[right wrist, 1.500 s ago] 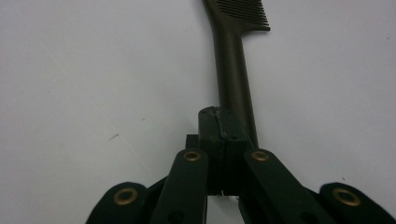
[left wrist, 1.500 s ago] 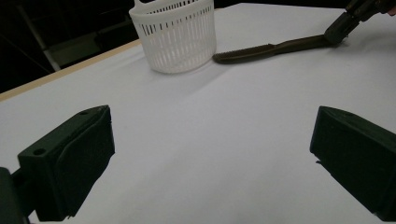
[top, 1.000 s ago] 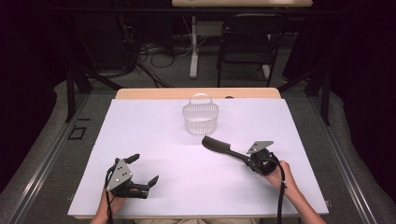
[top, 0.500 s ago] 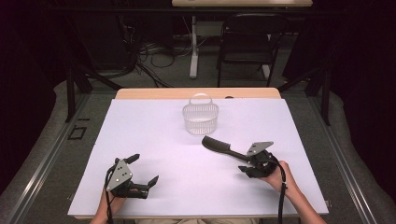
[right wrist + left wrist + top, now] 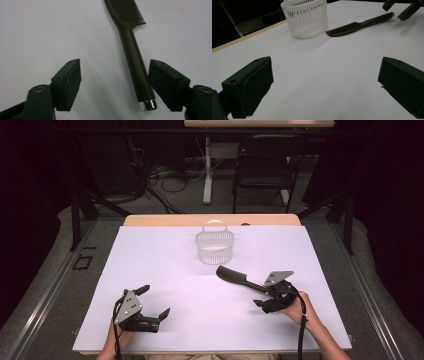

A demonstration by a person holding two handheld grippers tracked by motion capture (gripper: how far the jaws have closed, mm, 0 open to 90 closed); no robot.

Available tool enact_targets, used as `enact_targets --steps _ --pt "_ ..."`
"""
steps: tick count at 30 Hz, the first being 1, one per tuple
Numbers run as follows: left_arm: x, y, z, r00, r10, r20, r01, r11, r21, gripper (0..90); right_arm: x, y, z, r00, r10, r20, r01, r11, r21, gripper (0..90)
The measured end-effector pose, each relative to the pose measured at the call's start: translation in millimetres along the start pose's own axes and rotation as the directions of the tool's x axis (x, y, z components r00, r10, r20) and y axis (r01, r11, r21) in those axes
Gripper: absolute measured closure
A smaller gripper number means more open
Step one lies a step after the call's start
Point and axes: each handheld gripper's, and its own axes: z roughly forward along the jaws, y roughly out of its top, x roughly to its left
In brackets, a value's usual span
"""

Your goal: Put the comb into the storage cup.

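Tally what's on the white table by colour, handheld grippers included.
White: 1, a white slotted plastic basket with a handle
Dark brown: 1, a dark brown plastic comb with a silver end cap, lying flat
Black: 2, the left gripper and the right gripper, each with open jaws
Total: 4

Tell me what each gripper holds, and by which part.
Nothing is held. The right gripper has just opened around the comb handle without pressing it; the left gripper is open.
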Motion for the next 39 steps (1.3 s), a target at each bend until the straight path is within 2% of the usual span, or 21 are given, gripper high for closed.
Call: enact_targets --steps 7,24,27,39 --pt "-0.1 0.0 1.0 1.0 -0.004 0.003 0.004 1.0 -0.003 0.0 -3.4 3.0 -0.9 1.0 0.0 -0.004 0.0 1.0 -0.017 15.2" --pt "-0.4 0.2 1.5 1.0 0.001 0.003 -0.001 1.0 0.003 0.0 -6.1 9.5 -2.3 1.0 -0.005 0.004 0.005 0.999 -0.037 5.8" --pt "-0.8 0.3 1.4 1.0 0.002 0.002 -0.002 1.0 0.004 0.0 -5.2 11.6 -1.0 0.9998 -0.016 0.013 0.016 1.0 -0.018 3.2" --pt "-1.2 0.4 1.8 1.0 0.004 0.005 -0.004 1.0 0.006 0.0 -3.2 23.1 0.1 0.9991 -0.04 0.012 0.04 0.999 -0.011 2.4"
